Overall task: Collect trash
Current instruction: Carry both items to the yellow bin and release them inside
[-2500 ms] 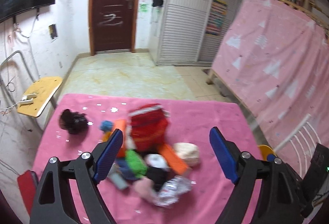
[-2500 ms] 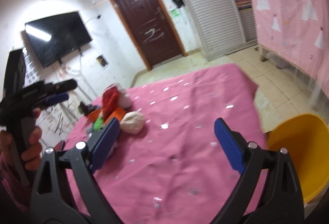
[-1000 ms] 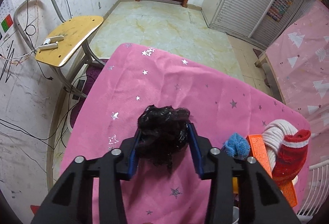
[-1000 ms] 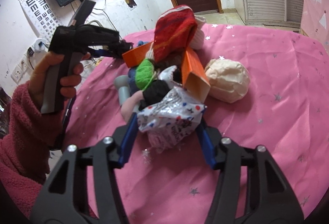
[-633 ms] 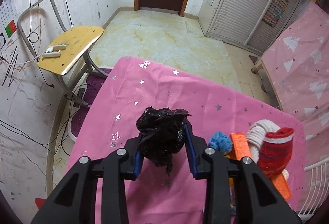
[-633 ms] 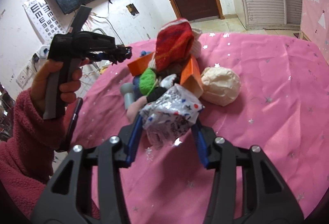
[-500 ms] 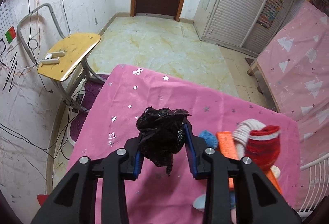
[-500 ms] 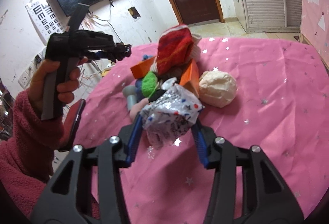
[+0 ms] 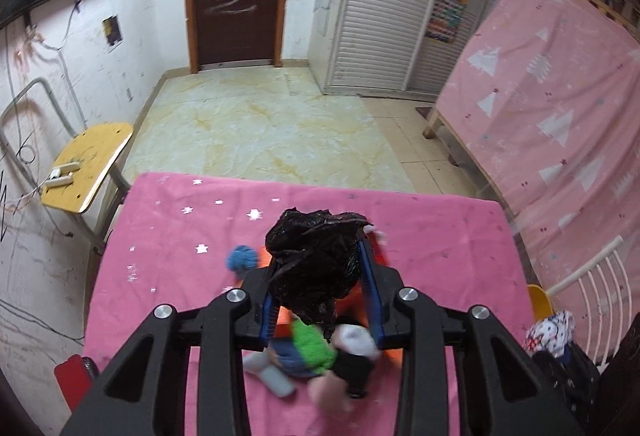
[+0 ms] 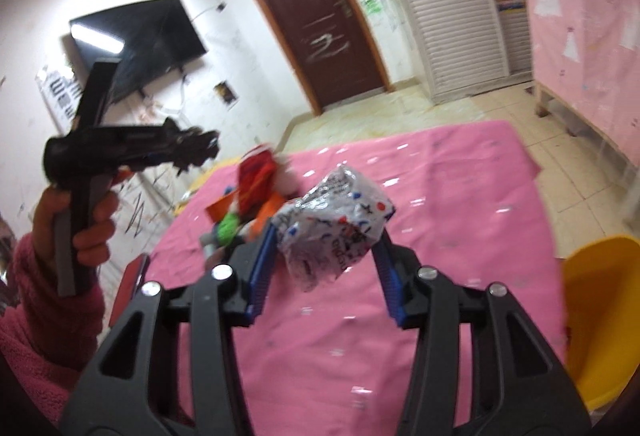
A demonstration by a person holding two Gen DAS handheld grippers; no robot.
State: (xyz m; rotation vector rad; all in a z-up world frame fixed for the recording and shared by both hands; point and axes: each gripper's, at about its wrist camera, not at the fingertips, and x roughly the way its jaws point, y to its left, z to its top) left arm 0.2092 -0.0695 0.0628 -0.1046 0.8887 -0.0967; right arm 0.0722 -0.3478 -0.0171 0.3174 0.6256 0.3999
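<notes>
A crumpled black bag [image 9: 316, 264] is clamped in the left gripper [image 9: 320, 288], held above the pile [image 9: 316, 352] on the pink table [image 9: 168, 248]. The right gripper [image 10: 326, 268] grips a silver wrapper [image 10: 334, 226] above the table, near a yellow bin [image 10: 600, 320].

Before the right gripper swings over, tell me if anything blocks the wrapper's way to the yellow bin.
Nothing visible does. The right gripper holds the silver wrapper up off the pink tablecloth, and only bare cloth lies between it and the yellow bin beyond the table's right edge.
</notes>
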